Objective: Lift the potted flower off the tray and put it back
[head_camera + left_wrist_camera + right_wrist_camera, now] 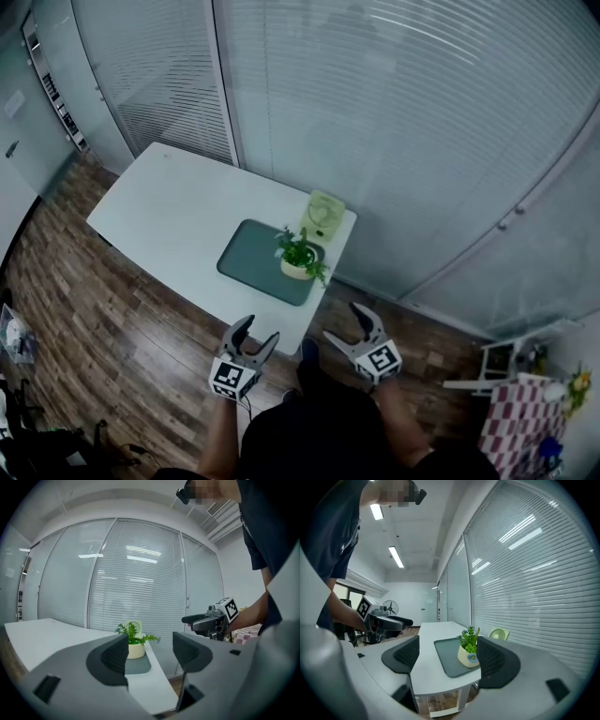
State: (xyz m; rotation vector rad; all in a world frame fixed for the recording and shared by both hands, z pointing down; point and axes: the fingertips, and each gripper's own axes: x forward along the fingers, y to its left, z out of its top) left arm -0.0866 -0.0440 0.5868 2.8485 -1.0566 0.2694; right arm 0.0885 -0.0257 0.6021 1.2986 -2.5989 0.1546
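A small green plant in a cream pot (pixel 300 259) stands on the right end of a dark grey-green tray (pixel 253 262) on the white table (pixel 169 216). The potted flower (pixel 133 644) shows far beyond the left gripper's jaws, and the same pot (pixel 468 654) sits between the right gripper's jaws but well ahead of them. My left gripper (pixel 255 339) is open, held off the table's near edge. My right gripper (pixel 366 323) is open too, near the table's right corner. Neither touches anything.
A pale green small fan (pixel 323 214) stands on the table behind the tray. Glass walls with blinds (pixel 394 112) run behind the table. Wood floor (pixel 112 337) lies below. A checked cloth and white shelf (pixel 516 394) are at the right.
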